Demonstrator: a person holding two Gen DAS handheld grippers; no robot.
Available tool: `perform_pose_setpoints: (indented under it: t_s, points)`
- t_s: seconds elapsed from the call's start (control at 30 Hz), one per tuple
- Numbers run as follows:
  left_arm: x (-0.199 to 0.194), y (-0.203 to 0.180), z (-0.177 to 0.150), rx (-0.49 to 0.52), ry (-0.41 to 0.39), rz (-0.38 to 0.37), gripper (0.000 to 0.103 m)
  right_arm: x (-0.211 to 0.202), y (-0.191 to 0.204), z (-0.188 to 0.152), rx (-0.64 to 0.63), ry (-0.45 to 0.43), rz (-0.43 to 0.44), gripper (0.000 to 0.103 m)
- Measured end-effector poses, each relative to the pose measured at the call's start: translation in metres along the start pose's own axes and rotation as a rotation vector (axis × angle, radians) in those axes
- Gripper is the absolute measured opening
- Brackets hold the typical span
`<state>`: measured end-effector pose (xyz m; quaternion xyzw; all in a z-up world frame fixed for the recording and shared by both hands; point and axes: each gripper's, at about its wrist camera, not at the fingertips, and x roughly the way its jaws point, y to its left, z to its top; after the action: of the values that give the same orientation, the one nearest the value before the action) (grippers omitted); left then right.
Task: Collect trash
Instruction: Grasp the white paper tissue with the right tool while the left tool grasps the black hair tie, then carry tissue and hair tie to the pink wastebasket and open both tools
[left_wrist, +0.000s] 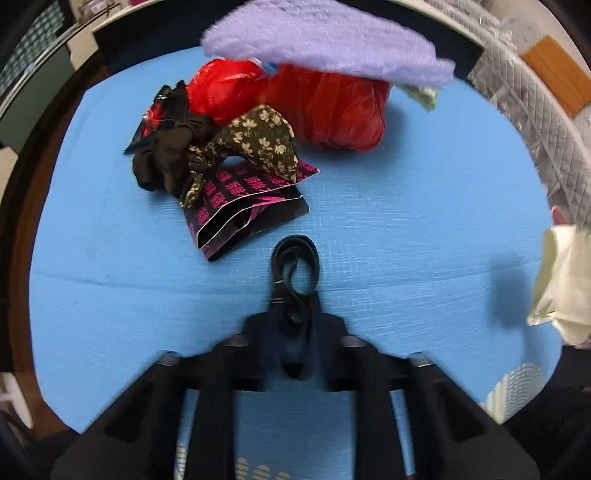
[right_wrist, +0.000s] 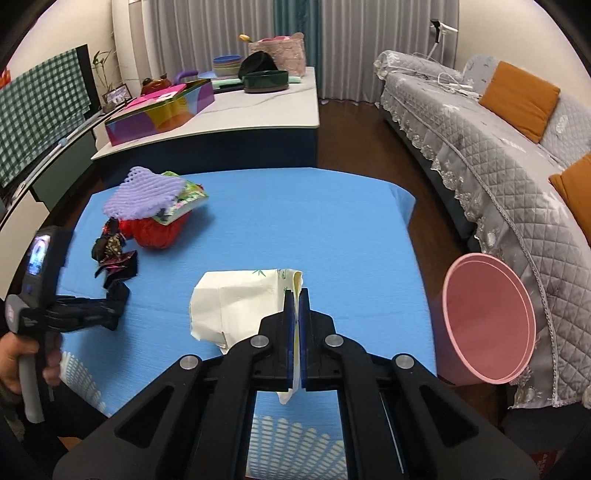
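On the blue table cover (left_wrist: 388, 229) my left gripper (left_wrist: 295, 301) points steeply down, shut on a black coiled cord (left_wrist: 295, 258) whose loop sticks out past the blurred fingertips. The right wrist view shows that same left gripper (right_wrist: 117, 295) low at the table's left, with a hand (right_wrist: 14, 358) on its handle. My right gripper (right_wrist: 295, 295) is shut on the edge of a pale crumpled wrapper (right_wrist: 236, 302), which hangs above the table. A pink bin (right_wrist: 487, 321) stands tilted toward the camera beside the table's right edge.
A heap lies at the far left: red plastic bag (left_wrist: 332, 107), purple foam net (left_wrist: 325, 40), floral cloth (left_wrist: 258, 136), black cloth (left_wrist: 166, 155), black-and-pink wrapper (left_wrist: 243, 206). A grey sofa (right_wrist: 480, 147) runs along the right; a cluttered white table (right_wrist: 258, 107) stands behind.
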<state>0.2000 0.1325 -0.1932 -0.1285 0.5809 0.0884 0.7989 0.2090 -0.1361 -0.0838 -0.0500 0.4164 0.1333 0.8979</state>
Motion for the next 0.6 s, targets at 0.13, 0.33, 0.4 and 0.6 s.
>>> perform_pose_setpoints:
  t_s: [0.13,0.33,0.4,0.6]
  points:
    - [-0.025,0.006,-0.011,-0.050,-0.040,-0.012,0.010,0.001,-0.017,-0.001,0.034,0.005,0.004,0.002]
    - [-0.074,-0.024,-0.019,-0.015,-0.139,-0.044,0.010,-0.012,-0.034,0.001,0.071,-0.026,0.019,0.002]
    - [-0.088,-0.047,-0.020,0.022,-0.153,-0.069,0.010,-0.017,-0.040,0.002,0.079,-0.030,0.012,0.002]
    - [-0.120,-0.138,-0.010,0.213,-0.188,-0.176,0.010,-0.044,-0.076,0.009,0.106,-0.057,-0.040,0.002]
